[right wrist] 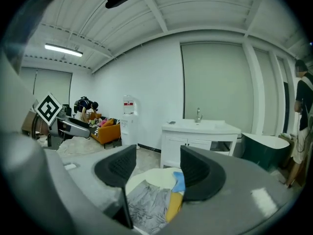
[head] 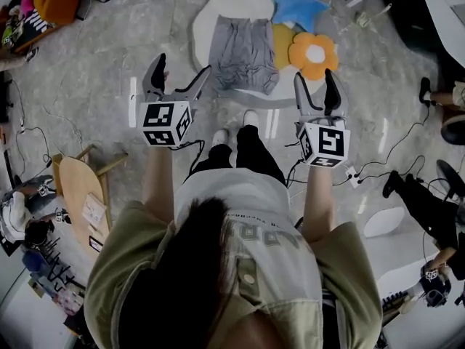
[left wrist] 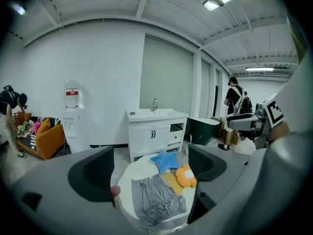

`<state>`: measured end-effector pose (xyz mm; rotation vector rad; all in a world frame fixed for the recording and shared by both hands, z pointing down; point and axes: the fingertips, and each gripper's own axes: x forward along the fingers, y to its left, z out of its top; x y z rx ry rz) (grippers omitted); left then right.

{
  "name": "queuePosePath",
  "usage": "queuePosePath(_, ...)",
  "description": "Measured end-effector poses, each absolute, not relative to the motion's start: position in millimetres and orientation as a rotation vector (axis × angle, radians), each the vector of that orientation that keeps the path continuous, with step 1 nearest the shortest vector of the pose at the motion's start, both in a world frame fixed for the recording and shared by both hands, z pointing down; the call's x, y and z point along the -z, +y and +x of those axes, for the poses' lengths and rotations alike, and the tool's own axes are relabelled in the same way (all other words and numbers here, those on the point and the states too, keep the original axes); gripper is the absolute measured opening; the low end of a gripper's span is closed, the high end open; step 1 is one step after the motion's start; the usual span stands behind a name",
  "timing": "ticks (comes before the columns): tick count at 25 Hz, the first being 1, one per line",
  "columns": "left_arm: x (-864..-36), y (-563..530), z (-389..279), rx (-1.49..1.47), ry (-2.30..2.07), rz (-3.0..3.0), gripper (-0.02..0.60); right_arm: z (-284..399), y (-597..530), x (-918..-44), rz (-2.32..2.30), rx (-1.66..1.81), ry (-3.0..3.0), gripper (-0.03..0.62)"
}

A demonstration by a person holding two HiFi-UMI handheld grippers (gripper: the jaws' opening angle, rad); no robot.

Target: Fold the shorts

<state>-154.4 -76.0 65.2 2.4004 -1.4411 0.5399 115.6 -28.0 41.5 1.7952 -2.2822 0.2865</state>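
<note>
Marble floor [head: 109, 49]. Round white platform [head: 207, 17] sits on it, ahead of the person's feet. Grey shorts [head: 243, 53] lie spread flat on the platform, unfolded, waistband at far side. Blue star cushion [head: 294, 4] and orange flower cushion [head: 314, 53] lie just beside the shorts. Left tool [head: 183, 65] released wide, nothing between jaws, held in the air short of the shorts. Right tool [head: 314, 75] also released, empty, near the flower cushion.
</note>
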Motion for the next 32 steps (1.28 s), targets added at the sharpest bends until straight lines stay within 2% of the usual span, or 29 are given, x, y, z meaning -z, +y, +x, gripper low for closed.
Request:
queuePosePath(6, -119.3, -104.4, -138.9, -0.703, -1.451, 2.316, 0.454, 142.9, -61.9, -89.3, 1.687, -0.350, -2.281, 0.270)
queuePosePath(11, -168.2, -108.6, -152.0, -0.815, -1.422, 2.236, 0.454, 134.5, -65.7, -150.3, 1.594, -0.459, -2.238, 0.270)
queuePosePath(24, -279.0, -196.6, -208.0, -0.873, -1.203, 2.170, 0.453, 19.6, -44.6, -293.8, 1.583, -0.637, -2.046, 0.270)
queuePosePath(32, -343.6, -248.9, -215.2, -0.959, -1.049, 2.240, 0.453, -69.6, -31.6, -393.5, 1.577, -0.832, -1.922, 0.270)
